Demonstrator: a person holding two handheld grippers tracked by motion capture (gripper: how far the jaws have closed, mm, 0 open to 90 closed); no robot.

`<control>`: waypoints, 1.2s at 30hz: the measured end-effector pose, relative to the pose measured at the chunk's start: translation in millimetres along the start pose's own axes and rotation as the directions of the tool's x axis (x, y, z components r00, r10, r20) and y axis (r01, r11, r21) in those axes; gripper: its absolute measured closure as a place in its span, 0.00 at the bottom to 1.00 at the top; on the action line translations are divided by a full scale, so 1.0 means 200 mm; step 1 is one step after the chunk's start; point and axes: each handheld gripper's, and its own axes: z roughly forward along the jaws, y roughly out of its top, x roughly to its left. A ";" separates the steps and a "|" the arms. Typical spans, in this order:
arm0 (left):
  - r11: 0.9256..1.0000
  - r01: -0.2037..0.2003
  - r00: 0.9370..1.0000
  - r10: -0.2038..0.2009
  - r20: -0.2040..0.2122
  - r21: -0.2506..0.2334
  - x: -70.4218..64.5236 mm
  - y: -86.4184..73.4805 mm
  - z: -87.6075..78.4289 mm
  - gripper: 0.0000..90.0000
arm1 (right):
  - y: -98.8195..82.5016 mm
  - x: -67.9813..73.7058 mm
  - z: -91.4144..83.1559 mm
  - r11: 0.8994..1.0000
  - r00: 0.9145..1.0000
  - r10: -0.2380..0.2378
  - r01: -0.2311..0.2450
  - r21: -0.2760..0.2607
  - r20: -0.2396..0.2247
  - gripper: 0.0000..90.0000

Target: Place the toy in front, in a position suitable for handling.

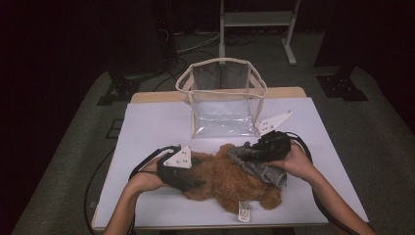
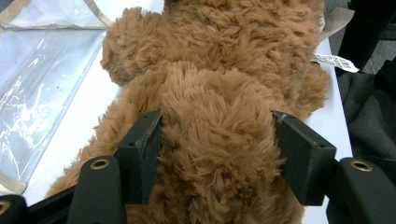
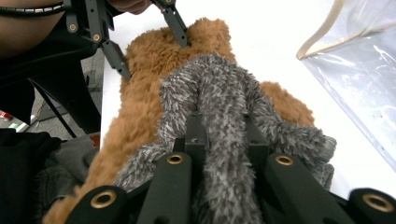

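Now both grippers hold the teddy bear point(image 1: 230, 178).
Left gripper point(image 2: 217, 154) squeezes its soft, light tummy; right gripper point(image 3: 223, 140) is pinched tight on its floppy grey scarf point(image 3: 219, 93).

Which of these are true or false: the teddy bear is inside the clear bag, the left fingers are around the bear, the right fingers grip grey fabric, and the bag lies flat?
1. The brown teddy bear is inside the clear bag. False: it lies on the white table, in front of the bag.
2. The left gripper has its fingers on either side of the bear. True.
3. The right gripper is closed on the grey furry fabric. True.
4. The bag lies flat. False: it stands upright, its top open.
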 end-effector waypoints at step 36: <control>1.000 0.007 1.000 -0.007 -0.002 -0.016 0.01 -0.01 0.00 0.44 | -0.08 0.01 -0.10 1.000 1.000 0.017 -0.017 -0.016 -0.004 0.86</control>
